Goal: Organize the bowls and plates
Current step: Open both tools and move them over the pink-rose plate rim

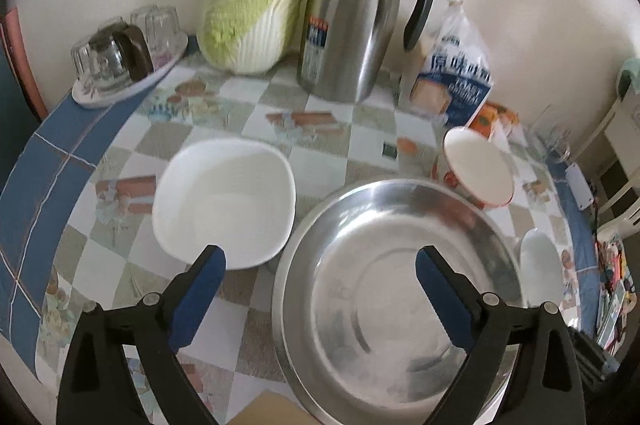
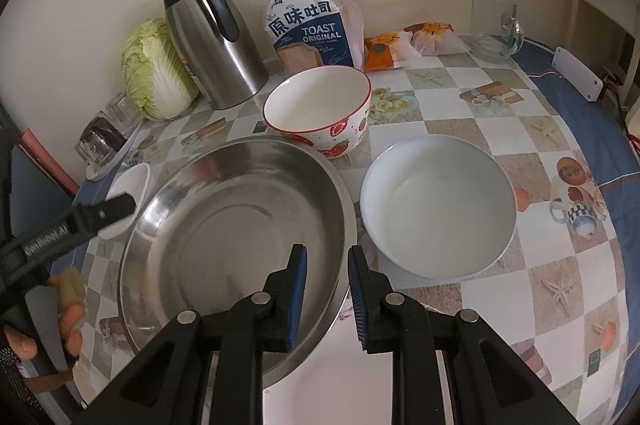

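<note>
Bowls: four on the round table (image 2: 500,309). One steel basin (image 2: 236,225), one white squarish bowl (image 1: 224,203), one strawberry-print bowl (image 2: 320,109), one pale round bowl (image 2: 438,205).
Basin: nearest the front edge, in the middle; the strawberry bowl sits just behind it, the pale bowl just to its right, the squarish bowl to its left.
Left gripper (image 1: 320,267): fingers spread wide, holding nothing, above the basin's left rim and the squarish bowl's near edge.
Right gripper (image 2: 328,289): fingers drawn narrow, one each side of the basin's right rim; whether they touch it I cannot tell.
Back row: one cabbage (image 1: 252,5), one steel flask (image 1: 352,13), one toast bag (image 2: 310,25).
Glasses: a few upturned on a plate (image 1: 128,85) at the left edge.
Open room: bare checked cloth right of the pale bowl.
</note>
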A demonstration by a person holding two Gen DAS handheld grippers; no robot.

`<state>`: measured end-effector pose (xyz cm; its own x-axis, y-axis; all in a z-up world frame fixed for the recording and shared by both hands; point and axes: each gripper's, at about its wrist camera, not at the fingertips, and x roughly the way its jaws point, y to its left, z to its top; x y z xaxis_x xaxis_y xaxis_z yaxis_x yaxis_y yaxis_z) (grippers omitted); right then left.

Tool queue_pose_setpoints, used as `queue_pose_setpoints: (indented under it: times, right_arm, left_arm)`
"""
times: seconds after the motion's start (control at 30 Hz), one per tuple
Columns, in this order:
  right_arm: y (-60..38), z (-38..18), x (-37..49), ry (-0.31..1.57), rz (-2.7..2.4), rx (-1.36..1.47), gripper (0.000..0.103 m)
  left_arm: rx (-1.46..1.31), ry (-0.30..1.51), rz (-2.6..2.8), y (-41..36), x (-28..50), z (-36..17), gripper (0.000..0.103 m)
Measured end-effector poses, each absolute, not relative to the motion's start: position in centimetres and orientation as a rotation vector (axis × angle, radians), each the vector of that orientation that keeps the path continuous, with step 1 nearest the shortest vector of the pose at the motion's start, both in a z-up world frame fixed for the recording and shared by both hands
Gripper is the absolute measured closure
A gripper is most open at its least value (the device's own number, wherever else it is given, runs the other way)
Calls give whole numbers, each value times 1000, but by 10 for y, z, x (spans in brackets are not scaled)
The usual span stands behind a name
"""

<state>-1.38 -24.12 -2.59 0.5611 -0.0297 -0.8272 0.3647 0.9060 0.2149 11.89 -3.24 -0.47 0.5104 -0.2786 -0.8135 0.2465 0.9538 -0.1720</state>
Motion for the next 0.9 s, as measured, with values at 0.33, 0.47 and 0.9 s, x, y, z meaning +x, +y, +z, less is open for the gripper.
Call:
queue_pose_setpoints:
  times: [0.33, 0.47, 0.9]
  right_arm:
    - [-232, -16, -39, 933, -235, 392, 34]
    - [-227, -15, -55, 932, -237, 392, 21]
    - [-240, -4, -103, 874, -259, 449, 0]
  left_arm:
    - [-70, 909, -371, -32, 85, 22, 6]
    - [-73, 886, -398, -35, 65, 28, 6]
    - [-95, 891, -496, -47, 12, 22, 6]
